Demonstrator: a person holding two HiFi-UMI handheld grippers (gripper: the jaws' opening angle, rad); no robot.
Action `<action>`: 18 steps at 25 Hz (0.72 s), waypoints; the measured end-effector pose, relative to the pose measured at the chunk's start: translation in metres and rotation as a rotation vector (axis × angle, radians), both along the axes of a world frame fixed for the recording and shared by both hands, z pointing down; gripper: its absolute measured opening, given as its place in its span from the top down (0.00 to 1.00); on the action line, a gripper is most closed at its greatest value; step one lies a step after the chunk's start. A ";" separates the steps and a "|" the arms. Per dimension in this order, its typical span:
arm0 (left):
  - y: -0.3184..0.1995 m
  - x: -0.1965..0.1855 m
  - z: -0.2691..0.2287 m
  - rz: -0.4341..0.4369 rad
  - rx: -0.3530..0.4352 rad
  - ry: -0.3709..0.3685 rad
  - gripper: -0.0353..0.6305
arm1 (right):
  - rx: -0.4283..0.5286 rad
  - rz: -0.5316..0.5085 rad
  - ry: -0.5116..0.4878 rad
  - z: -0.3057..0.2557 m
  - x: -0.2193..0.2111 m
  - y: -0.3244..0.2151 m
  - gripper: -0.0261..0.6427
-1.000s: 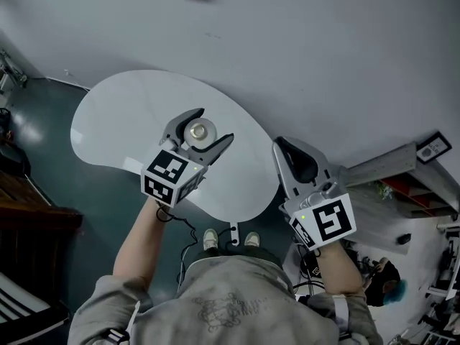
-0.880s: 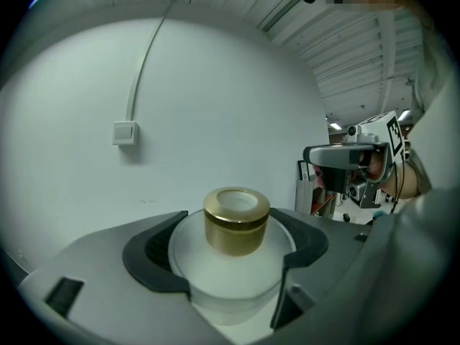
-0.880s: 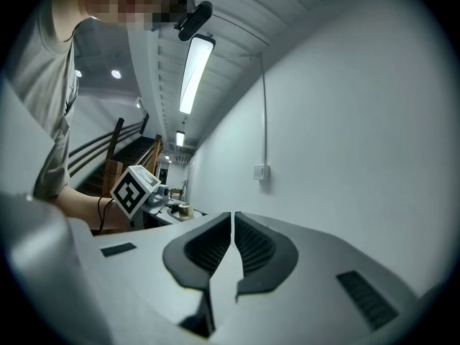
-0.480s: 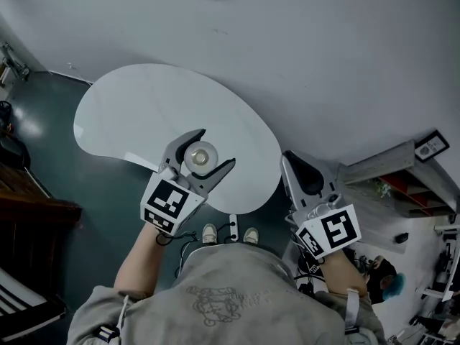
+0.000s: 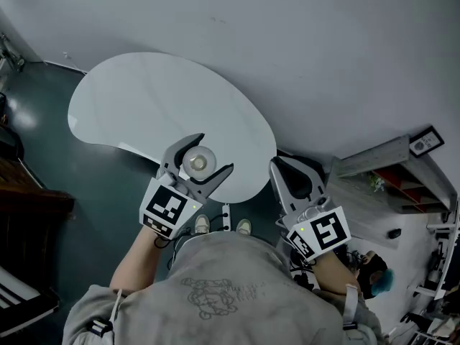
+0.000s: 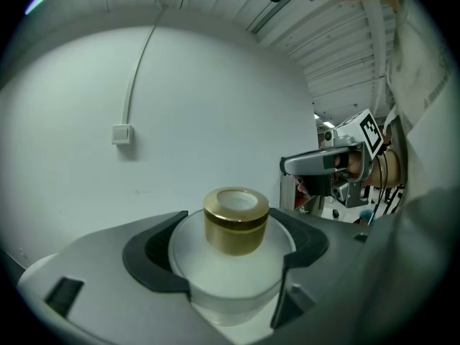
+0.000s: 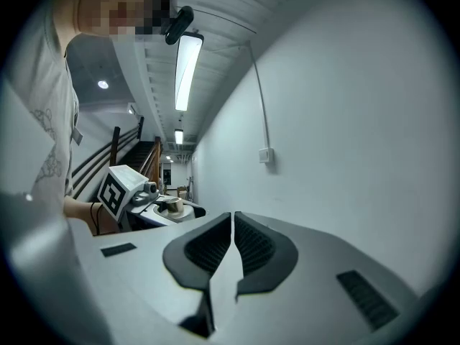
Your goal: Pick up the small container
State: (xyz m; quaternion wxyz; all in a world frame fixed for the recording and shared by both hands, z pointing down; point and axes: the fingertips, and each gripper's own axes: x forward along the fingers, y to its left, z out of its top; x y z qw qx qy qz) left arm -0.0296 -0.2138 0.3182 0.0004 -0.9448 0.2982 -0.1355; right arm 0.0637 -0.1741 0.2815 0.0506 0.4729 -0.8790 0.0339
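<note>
Pickup, we judge, is done: left claw [image 5: 213,153] clamps the gold-capped jar [image 5: 198,162] between its jaws, right claw [image 7: 232,236] closed empty.

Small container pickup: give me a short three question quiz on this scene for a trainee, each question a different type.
1. True or false: the right gripper holds the small container.
2. Multiple choice: the container's cap is A) gold, B) red, C) black.
3. Fill in: the right gripper's jaws are ___, with nothing between them.
Key: 1 false, the left gripper clamps it; 2 A; 3 together.
</note>
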 end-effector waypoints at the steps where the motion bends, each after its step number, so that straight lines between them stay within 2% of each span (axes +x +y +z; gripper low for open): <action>1: 0.002 0.001 0.000 0.000 0.001 -0.001 0.43 | 0.001 -0.003 0.002 0.000 -0.001 0.002 0.91; 18: 0.009 0.009 -0.005 0.005 0.012 -0.005 0.43 | 0.053 0.007 0.055 -0.006 0.005 0.014 0.91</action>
